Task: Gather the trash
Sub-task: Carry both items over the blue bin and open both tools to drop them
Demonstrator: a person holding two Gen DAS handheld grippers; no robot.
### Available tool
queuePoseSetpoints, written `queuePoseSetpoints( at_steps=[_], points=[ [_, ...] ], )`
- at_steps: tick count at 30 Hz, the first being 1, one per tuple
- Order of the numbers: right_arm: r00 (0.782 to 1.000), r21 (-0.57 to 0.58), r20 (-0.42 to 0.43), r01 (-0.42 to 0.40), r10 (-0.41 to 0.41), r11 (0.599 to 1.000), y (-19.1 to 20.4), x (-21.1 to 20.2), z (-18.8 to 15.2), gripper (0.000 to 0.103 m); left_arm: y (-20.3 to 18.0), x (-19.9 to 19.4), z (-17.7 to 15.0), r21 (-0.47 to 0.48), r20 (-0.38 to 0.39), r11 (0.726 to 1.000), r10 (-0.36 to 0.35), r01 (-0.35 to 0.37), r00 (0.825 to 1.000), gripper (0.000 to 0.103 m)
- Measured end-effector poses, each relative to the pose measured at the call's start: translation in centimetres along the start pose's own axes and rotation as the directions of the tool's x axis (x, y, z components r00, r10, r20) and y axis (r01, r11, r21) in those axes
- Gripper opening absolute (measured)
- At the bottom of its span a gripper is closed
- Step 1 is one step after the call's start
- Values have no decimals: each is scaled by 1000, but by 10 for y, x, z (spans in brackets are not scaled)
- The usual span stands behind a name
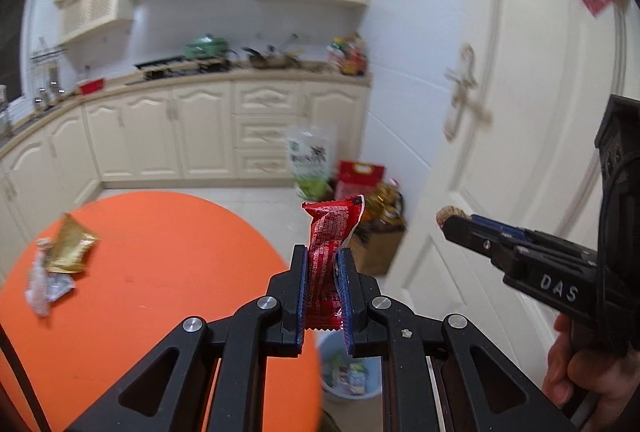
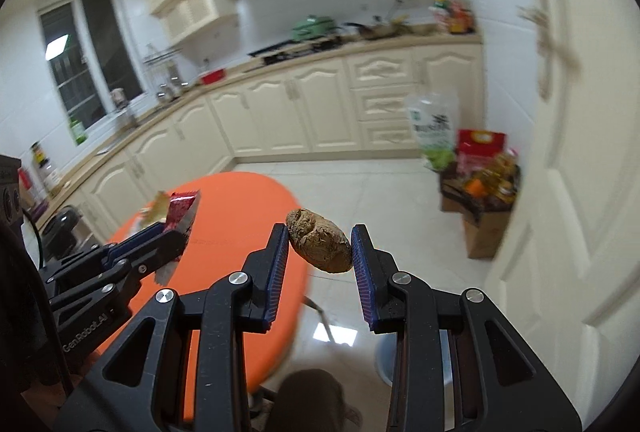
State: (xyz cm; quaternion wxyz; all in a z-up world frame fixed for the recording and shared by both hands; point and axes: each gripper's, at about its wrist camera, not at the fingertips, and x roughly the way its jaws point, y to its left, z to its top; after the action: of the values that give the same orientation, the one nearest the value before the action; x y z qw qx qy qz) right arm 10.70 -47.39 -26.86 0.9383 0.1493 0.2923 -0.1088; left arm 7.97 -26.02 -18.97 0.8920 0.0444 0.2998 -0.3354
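Observation:
My left gripper (image 1: pixel 323 256) is shut on a red snack wrapper (image 1: pixel 330 244) that sticks up between its blue pads, off the right edge of the round orange table (image 1: pixel 160 272). My right gripper (image 2: pixel 320 236) is shut on a brown lumpy husk (image 2: pixel 320 246), held above the floor to the right of the orange table (image 2: pixel 240 216). The right gripper (image 1: pixel 450 224) also shows at the right of the left wrist view, the brown husk (image 1: pixel 445 215) at its tip. A light blue bin (image 1: pixel 352 372) with trash inside stands on the floor under the left gripper. A gold wrapper (image 1: pixel 72 248) and a crumpled clear wrapper (image 1: pixel 44 284) lie on the table's left side.
A white door (image 1: pixel 520 152) with a lever handle stands close on the right. A cardboard box (image 1: pixel 380 244) of bottles and some bags sit on the floor by the door. Cream kitchen cabinets (image 1: pixel 180 132) line the far wall. A hand (image 1: pixel 592 380) holds the right gripper.

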Motion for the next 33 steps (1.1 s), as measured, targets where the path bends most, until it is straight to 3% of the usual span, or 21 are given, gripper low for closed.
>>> queuePoseSetpoints(
  at_steps=[7, 14, 20, 27, 33],
  points=[
    [992, 112, -90, 94, -84, 989, -84, 23, -22, 30, -20, 54, -7, 62, -127, 996, -50, 58, 991, 11],
    [975, 216, -210, 114, -68, 970, -142, 69, -54, 30, -42, 121, 2, 119, -248, 988, -62, 94, 967, 11],
    [950, 292, -311, 119, -24, 949, -180, 113, -85, 30, -69, 197, 8, 136, -366, 983, -62, 119, 929, 11],
    [921, 375, -388, 126, 32, 919, -213, 151, -119, 30, -97, 297, 15, 123, -496, 984, -50, 127, 867, 11],
    [912, 410, -406, 121, 62, 904, -225, 172, -133, 30, -106, 337, 20, 116, -537, 985, -43, 124, 842, 14]
  ],
)
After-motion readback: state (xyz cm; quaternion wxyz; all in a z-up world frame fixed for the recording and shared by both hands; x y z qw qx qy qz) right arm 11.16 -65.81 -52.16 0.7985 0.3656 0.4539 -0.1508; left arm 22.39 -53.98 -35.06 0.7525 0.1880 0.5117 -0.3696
